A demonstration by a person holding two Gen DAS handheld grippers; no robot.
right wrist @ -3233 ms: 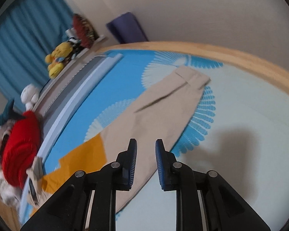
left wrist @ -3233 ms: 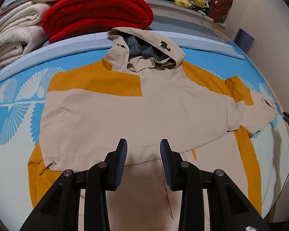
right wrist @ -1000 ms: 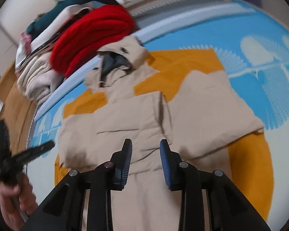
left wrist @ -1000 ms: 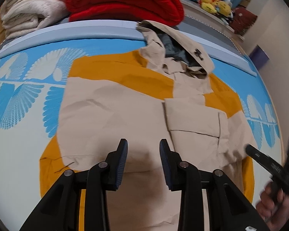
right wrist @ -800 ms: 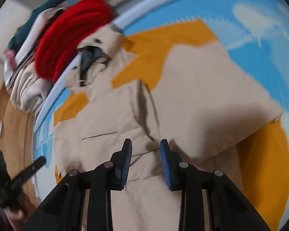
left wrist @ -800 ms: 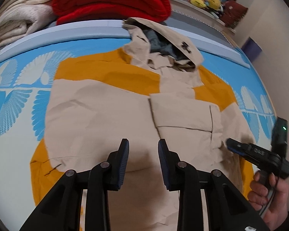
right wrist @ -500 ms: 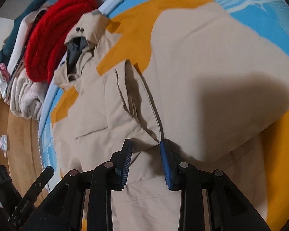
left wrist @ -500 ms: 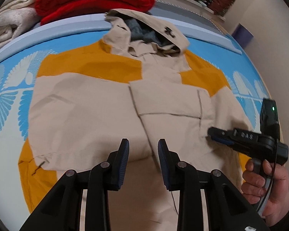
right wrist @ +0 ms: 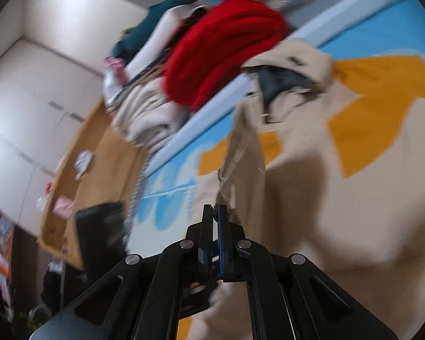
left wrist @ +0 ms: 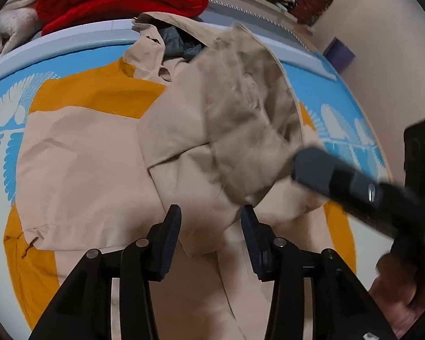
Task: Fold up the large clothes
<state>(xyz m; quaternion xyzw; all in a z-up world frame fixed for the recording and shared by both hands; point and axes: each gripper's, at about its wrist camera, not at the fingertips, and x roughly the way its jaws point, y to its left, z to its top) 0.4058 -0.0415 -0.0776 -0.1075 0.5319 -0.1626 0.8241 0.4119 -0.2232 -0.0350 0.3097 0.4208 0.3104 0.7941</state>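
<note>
Right claw (right wrist: pixel 215 212) has just clamped the jacket's sleeve (right wrist: pixel 240 153), lifted ahead of it.

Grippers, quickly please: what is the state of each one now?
Left gripper: open, holding nothing, just above the jacket.
Right gripper: closed on a fold of the jacket, lifting it.

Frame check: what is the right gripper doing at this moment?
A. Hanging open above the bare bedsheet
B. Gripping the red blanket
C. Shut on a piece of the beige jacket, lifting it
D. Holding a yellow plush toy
C: in the right wrist view the right gripper has its jaws closed on a strip of the beige jacket that rises off the bed.
</note>
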